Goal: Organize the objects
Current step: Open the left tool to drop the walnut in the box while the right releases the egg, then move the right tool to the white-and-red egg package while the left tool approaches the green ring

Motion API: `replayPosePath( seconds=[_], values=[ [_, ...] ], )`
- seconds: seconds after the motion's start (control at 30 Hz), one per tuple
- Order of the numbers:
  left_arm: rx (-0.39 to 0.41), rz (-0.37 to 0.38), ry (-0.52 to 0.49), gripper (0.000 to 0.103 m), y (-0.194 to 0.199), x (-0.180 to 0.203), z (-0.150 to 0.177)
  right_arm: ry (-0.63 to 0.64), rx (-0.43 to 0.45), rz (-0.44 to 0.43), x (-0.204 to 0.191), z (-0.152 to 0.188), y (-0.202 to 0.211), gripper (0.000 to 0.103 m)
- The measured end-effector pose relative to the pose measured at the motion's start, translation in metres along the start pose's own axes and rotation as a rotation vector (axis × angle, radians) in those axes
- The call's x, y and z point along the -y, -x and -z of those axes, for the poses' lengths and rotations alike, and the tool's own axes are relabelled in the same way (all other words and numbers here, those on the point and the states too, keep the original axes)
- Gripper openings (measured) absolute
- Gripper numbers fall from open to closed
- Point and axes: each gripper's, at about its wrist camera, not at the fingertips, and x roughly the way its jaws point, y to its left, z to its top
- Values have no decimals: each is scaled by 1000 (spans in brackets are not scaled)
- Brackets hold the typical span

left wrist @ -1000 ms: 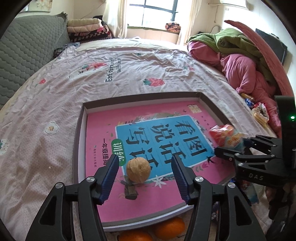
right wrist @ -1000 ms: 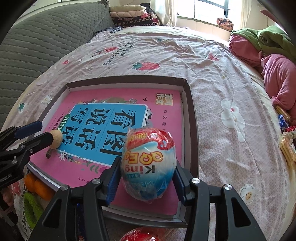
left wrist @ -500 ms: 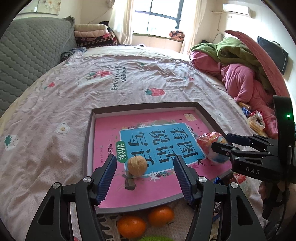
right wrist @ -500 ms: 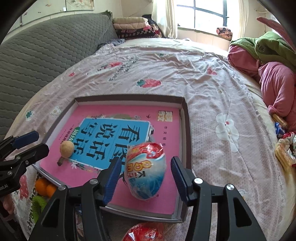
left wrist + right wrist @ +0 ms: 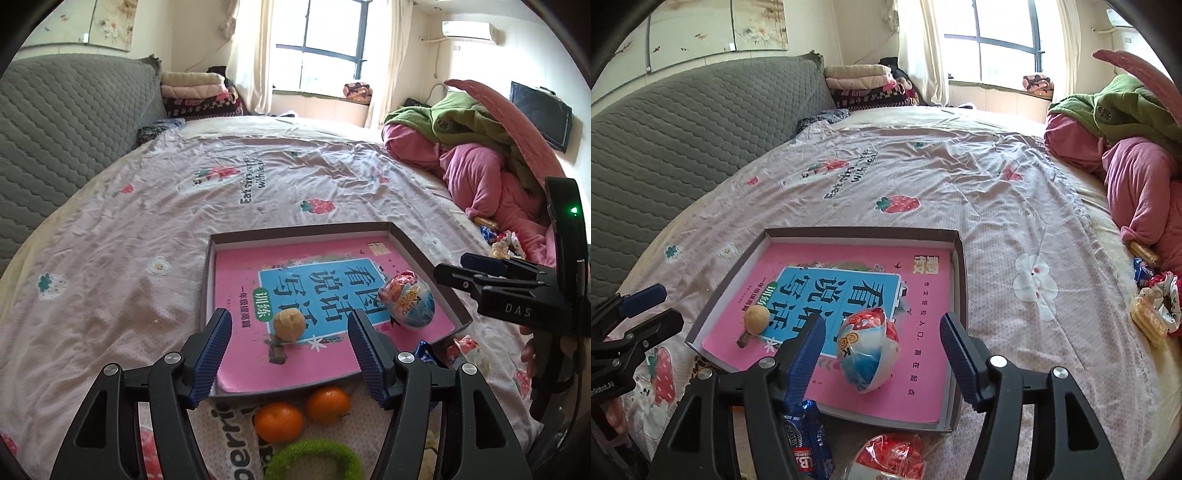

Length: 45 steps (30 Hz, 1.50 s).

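A shallow grey box lies on the bed with a pink and blue book inside. A walnut and a wrapped toy egg rest on the book. My left gripper is open and empty, above the box's near edge, behind the walnut. My right gripper is open and empty, just behind the egg; it also shows at the right of the left wrist view.
Two oranges and a green ring lie in front of the box. A blue snack packet and a red wrapped egg lie by its near edge. Snacks and piled pink and green bedding lie at the right.
My right gripper opened and let go of the toy egg, which now lies on the book. Both grippers pulled back and up from the box.
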Motion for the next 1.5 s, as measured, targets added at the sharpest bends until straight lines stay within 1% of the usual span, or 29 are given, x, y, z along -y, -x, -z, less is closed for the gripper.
replayPosePath(
  seconds=[0.13, 0.27, 0.43, 0.63, 0.8, 0.9, 1.03, 1.2, 1.33, 1.5],
  values=[
    [6, 3, 14, 70, 5, -4, 5, 2, 14, -4, -2, 2, 6, 65],
    [5, 15, 16, 70, 7, -2, 9, 7, 19, -4, -4, 7, 12, 65],
    [8, 20, -2, 71, 7, 6, 10, 7, 55, -13, -5, 11, 28, 66],
    [16, 24, -23, 71, 12, 12, 14, 5, 117, -4, -4, 11, 48, 66],
    [20, 28, -26, 71, 17, 13, 19, 11, 128, -5, -8, 14, 53, 67],
    [21, 34, -30, 71, 20, 13, 23, 26, 144, 23, -11, 15, 57, 67],
    [24, 33, -29, 71, 24, 11, 26, 32, 166, 16, -13, 16, 64, 68],
    [26, 30, -21, 71, 28, 9, 30, 38, 169, 13, -15, 22, 69, 68],
    [22, 24, -36, 71, 30, 11, 35, 44, 167, 12, -17, 29, 71, 68],
    [7, 23, -38, 71, 31, 12, 43, 70, 167, 12, -23, 37, 75, 68]
  ],
)
